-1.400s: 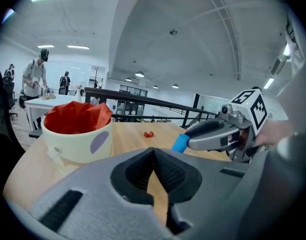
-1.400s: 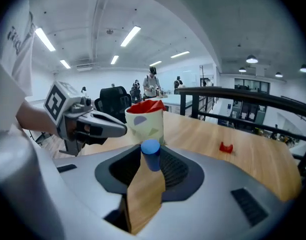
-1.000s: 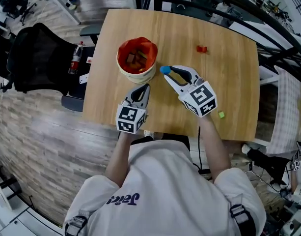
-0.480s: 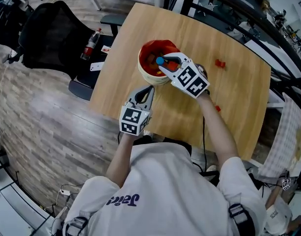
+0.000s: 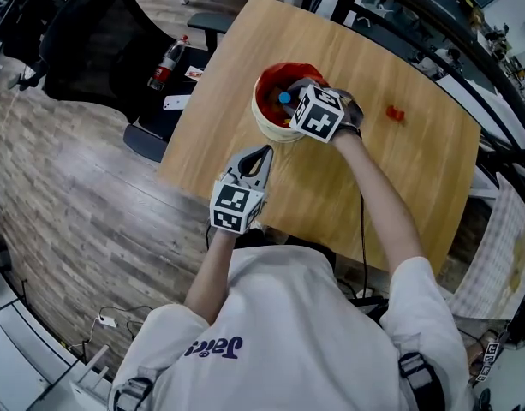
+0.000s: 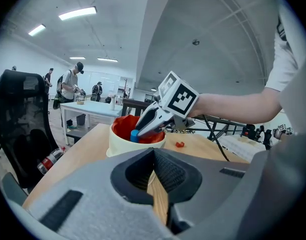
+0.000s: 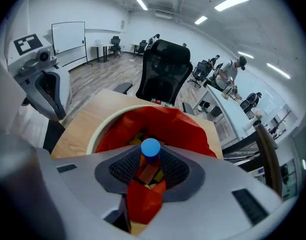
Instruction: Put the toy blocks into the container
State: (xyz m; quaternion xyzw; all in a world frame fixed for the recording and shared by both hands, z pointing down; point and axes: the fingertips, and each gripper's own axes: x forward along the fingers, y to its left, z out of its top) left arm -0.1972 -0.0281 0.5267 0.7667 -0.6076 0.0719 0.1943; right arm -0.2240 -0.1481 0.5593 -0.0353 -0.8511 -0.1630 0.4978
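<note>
The container is a white bucket with a red liner, and several blocks lie inside it. My right gripper hangs over its mouth, pointing steeply down, shut on a blue cylinder block. From the left gripper view that block sits at the tips of the right gripper, just above the rim of the container. My left gripper rests nearer the table's front edge, short of the bucket, shut with nothing between its pads. A red block lies on the table to the right.
The wooden table ends close to the bucket's left side. A black office chair and a bottle stand beyond that edge. The red block also shows behind the bucket. People work at far desks.
My right gripper carried the blue block from the middle of the table to above the bucket and tipped downward. The left gripper shifted slightly toward the bucket.
</note>
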